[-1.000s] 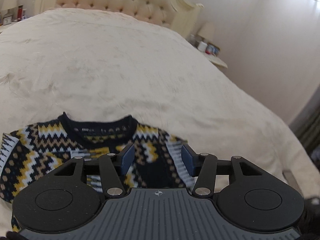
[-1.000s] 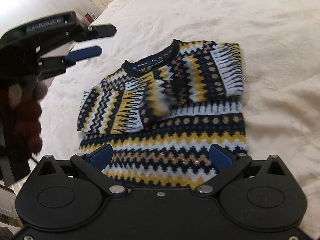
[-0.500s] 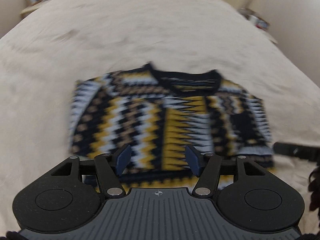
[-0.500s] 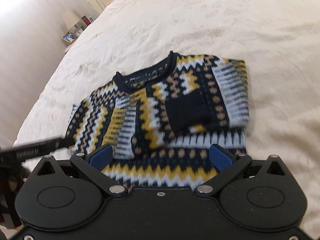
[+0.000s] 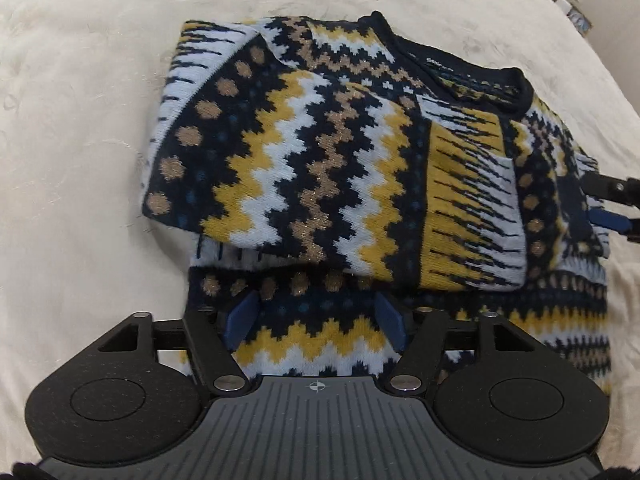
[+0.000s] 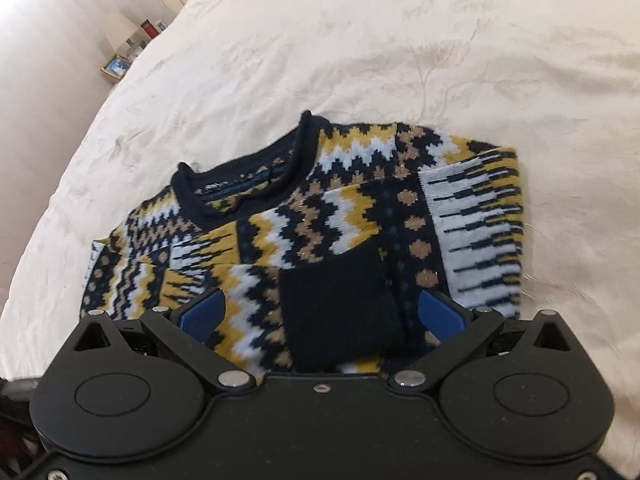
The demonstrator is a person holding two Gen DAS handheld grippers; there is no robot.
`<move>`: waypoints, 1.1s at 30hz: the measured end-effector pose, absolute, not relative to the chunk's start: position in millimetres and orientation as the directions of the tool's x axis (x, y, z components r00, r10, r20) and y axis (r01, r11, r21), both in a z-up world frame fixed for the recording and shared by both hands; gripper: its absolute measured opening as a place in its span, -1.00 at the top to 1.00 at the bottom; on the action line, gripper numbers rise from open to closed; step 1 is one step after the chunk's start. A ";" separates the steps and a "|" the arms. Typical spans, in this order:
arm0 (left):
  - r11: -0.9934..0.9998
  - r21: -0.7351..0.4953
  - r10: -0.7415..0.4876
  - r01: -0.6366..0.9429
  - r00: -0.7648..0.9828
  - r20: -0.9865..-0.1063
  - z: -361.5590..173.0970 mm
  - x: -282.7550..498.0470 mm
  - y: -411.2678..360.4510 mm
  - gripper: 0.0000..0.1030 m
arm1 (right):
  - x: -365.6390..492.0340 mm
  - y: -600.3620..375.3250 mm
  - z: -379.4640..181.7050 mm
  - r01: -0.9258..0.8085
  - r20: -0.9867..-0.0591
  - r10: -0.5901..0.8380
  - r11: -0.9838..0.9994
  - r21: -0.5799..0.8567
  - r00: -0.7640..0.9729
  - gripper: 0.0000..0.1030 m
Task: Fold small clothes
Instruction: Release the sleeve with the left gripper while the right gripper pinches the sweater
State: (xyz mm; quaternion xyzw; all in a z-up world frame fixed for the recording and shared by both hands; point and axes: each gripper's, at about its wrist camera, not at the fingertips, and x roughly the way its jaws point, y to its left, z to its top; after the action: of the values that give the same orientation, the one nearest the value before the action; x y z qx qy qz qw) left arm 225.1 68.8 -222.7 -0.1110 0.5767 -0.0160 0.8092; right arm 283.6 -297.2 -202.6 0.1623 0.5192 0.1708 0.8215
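Both tools are chunky black plastic with blue rubbery pads on the fingers. The left tool (image 5: 316, 320) has a ribbed grey plate with a tiny crosshair mark, two round discs and shiny silver pivot screws. The right tool (image 6: 320, 316) is the same build, but with a plain speckled black body.

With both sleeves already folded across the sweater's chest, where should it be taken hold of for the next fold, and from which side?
Probably the bottom hem, at both corners, coming from the near edge. The sweater lies flat on the bedspread, collar farthest away, sleeves across the chest, so lifting the hem toward the collar halves it.
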 end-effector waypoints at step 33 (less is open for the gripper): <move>0.995 -0.088 -0.054 -0.042 0.511 -0.858 -168.4 248.9 73.0 -0.94 | 254.5 -359.0 -176.7 0.044 -0.846 0.262 0.947 0.317 0.465 0.81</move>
State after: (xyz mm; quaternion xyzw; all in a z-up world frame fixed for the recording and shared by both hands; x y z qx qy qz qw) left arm 248.9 73.0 -168.4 -0.0484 0.4946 -0.0036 0.8677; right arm 254.5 -359.0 -176.7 0.1488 0.5133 0.0646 0.8427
